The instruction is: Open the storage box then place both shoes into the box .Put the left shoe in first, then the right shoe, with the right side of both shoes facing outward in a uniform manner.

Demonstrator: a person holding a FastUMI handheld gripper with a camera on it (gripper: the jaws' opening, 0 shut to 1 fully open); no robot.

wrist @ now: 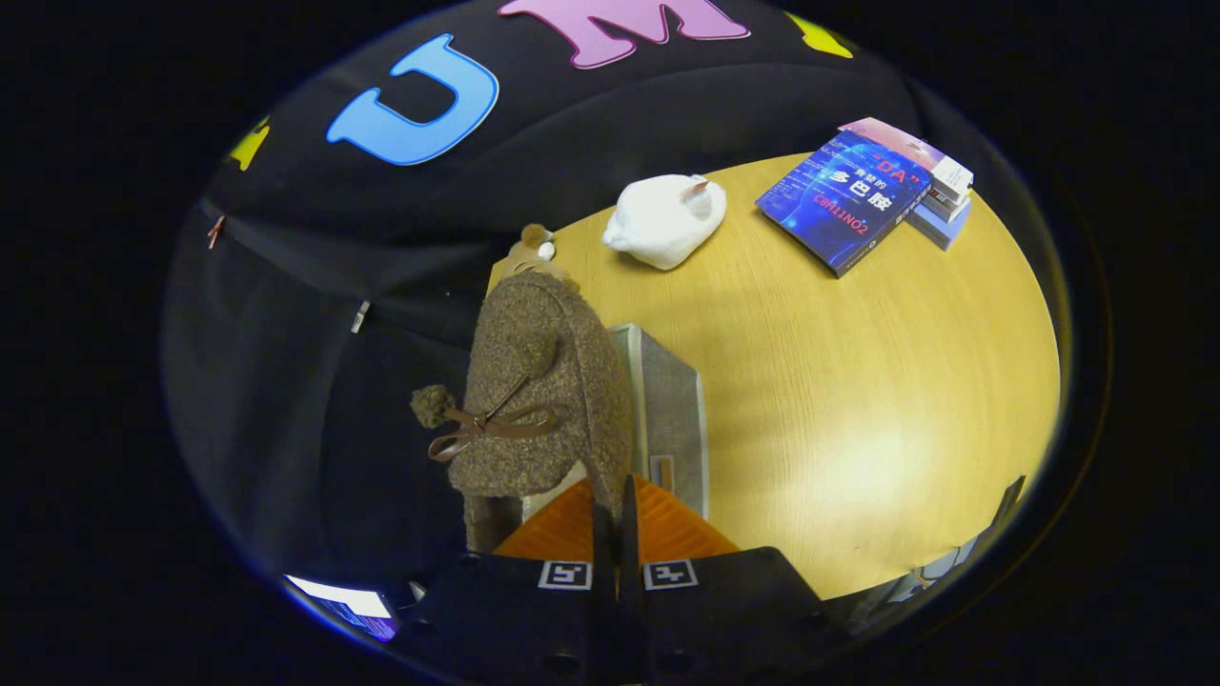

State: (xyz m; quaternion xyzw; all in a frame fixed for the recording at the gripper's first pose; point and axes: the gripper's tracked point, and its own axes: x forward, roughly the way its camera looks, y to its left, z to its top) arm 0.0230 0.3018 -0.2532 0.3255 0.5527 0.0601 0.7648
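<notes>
One shoe [543,400], a brown fuzzy slipper-like piece with pompoms and a thin brown bow, is seen held up just ahead of the gripper [615,519], whose orange fingers [558,529] are drawn nearly together on the shoe's rear edge; a firm pinch is judged likely, though the contact itself is hidden. A grey fabric storage box [672,424] stands directly behind and to the right of the shoe, at the near left edge of the wooden table [858,400]. Whether the box is already opened cannot be told. The step in hand is judged to be the carrying of a shoe toward the box; which shoe of the pair it is cannot be made out. For the next move, the shoe would need to be brought over the box mouth and turned so that its right side faces outward. At the far side, a white plush item [665,221] lies left of a stack of books [872,195]. On the top blue cover, "DA" and Chinese characters are printed, seen upside down.
</notes>
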